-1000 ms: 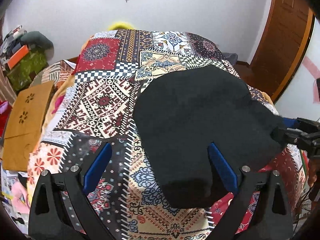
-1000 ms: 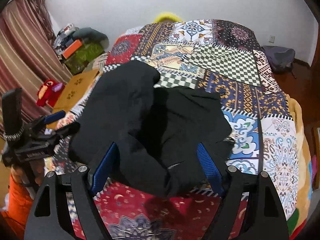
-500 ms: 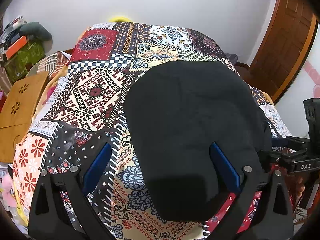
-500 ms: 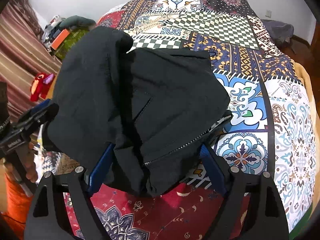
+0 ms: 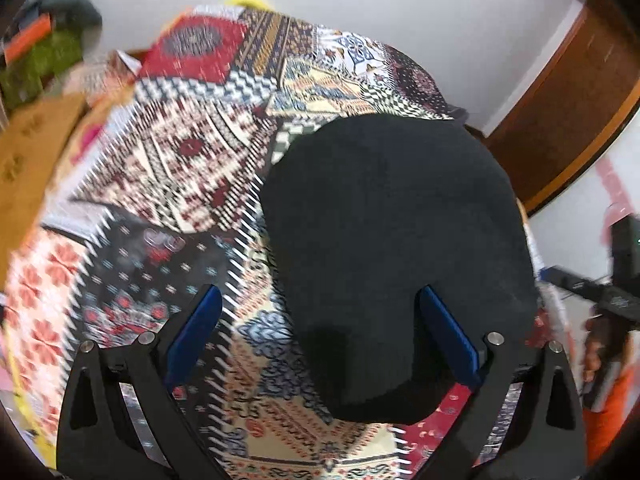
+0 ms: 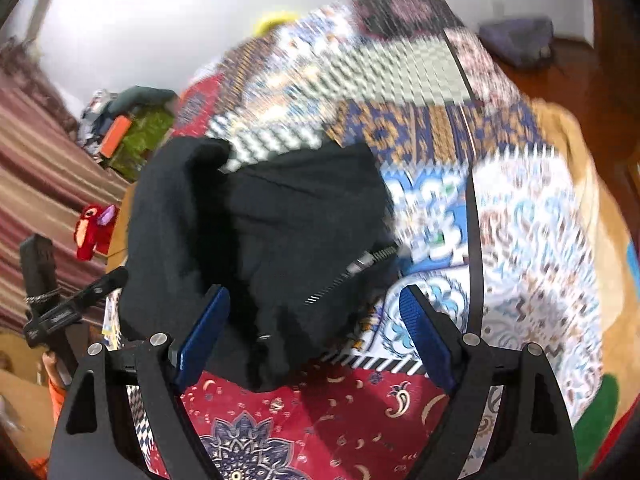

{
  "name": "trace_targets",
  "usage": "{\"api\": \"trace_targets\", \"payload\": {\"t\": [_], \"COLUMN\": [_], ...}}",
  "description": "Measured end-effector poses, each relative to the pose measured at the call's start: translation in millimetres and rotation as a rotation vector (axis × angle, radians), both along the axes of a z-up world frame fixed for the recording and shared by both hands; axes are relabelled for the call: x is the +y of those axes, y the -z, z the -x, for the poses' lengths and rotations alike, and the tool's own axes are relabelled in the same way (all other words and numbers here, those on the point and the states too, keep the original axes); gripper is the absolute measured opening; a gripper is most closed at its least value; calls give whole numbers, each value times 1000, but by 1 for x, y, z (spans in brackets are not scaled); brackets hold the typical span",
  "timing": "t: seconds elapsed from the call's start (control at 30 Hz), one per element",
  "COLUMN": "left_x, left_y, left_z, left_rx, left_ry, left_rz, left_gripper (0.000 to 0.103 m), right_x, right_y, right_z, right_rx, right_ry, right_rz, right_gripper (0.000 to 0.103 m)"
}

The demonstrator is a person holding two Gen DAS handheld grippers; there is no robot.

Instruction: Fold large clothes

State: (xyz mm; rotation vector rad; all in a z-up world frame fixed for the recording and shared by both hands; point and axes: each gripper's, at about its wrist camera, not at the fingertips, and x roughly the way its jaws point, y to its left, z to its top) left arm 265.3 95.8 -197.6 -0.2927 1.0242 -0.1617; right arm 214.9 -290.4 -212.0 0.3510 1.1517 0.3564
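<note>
- Left wrist view: the black jacket (image 5: 392, 248) lies folded in a rounded heap on the patchwork bedspread (image 5: 192, 168). The left gripper (image 5: 320, 340) stands released, jaws wide. The jacket's near edge reaches in between them on the side of the right blue pad (image 5: 448, 340), seemingly touching it — the left pad (image 5: 196, 332) hangs over bare bedspread, apart from the cloth.
- Right wrist view: the same jacket (image 6: 260, 232), zip (image 6: 352, 272) showing, lies on the bedspread (image 6: 520, 220). The right gripper (image 6: 312, 332) has just been opening and stands released — the jacket's near lobe lies between its jaws, close by the left pad (image 6: 204, 332), clear of the right pad (image 6: 424, 332).
</note>
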Motion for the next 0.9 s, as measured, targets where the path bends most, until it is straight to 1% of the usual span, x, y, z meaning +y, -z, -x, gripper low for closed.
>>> {"api": "trace_targets", "payload": {"t": [0.1,0.2,0.3,0.37,0.43,0.47,0.57,0.73,0.83,0.87,0.9], "left_x": [10,11,11,10,9,9,10,12,13,13,12], "left_y": [9,22,35,41,46,49,54,62,62,61,61], "left_z": [-9,-18,-26,-32,-39,-42,-50,-59,-59,-58,-57], "left_rx": [45,82,116,134,148,151,154,161,157,153,149], "left_ry": [-17,-13,-10,-7,-8,-10,-19,-26,-29,-29,-31], "left_rz": [128,237,323,367,412,428,452,474,476,475,477], "left_gripper": [100,100,103,103,103,103,103,103,103,103,103], "right_x": [3,5,8,11,17,19,25,22,26,25,25], "right_y": [18,29,37,42,45,45,51,56,57,56,56], "right_z": [-7,-13,-22,-30,-36,-37,-44,-50,-54,-53,-53], "right_rx": [68,105,121,142,152,155,164,188,193,195,201], "right_ry": [-6,-21,-22,-38,-55,-66,-86,-94,-87,-85,-87], "right_rz": [-28,-55,-39,-49,-39,-36,-34,-60,-62,-66,-89], "right_gripper": [84,84,85,85,85,87,87,88,85,81,71]}}
